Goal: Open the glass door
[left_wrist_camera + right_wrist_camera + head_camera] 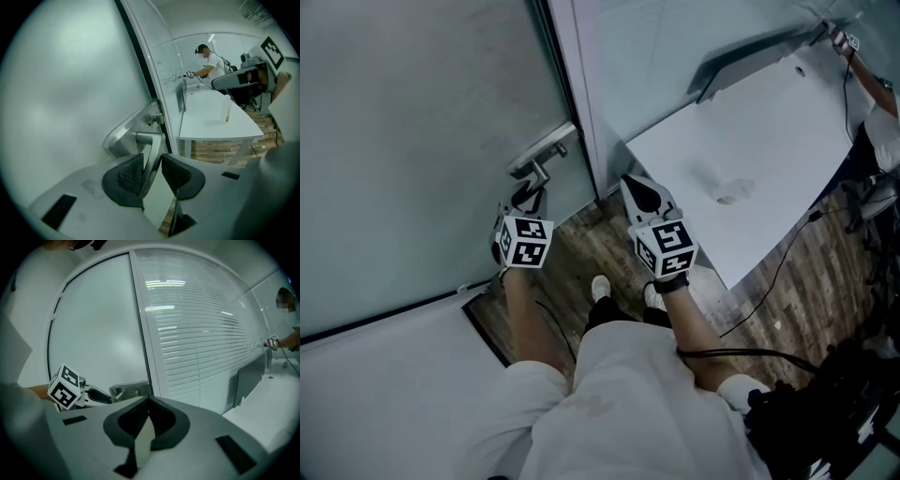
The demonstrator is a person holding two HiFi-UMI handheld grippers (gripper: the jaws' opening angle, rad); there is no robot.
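Note:
The frosted glass door (412, 141) stands shut in its metal frame (581, 103). Its silver lever handle (536, 172) hangs down from a lock plate (546, 148). My left gripper (528, 193) reaches up to the lever. In the left gripper view the lever (151, 150) runs between the two black pads (130, 174), and my left gripper (152, 171) is shut on it. My right gripper (636, 184) hangs to the right of the frame, shut and empty. In the right gripper view its pads (133, 420) meet, and the lock plate (129, 390) and the left gripper (96, 395) show ahead on the left.
A white table (769, 141) stands close on the right against a glass wall with blinds (201, 333). A person (208, 63) works at its far end. A black cable (773, 281) crosses the wood floor. My feet (600, 287) are just behind the door.

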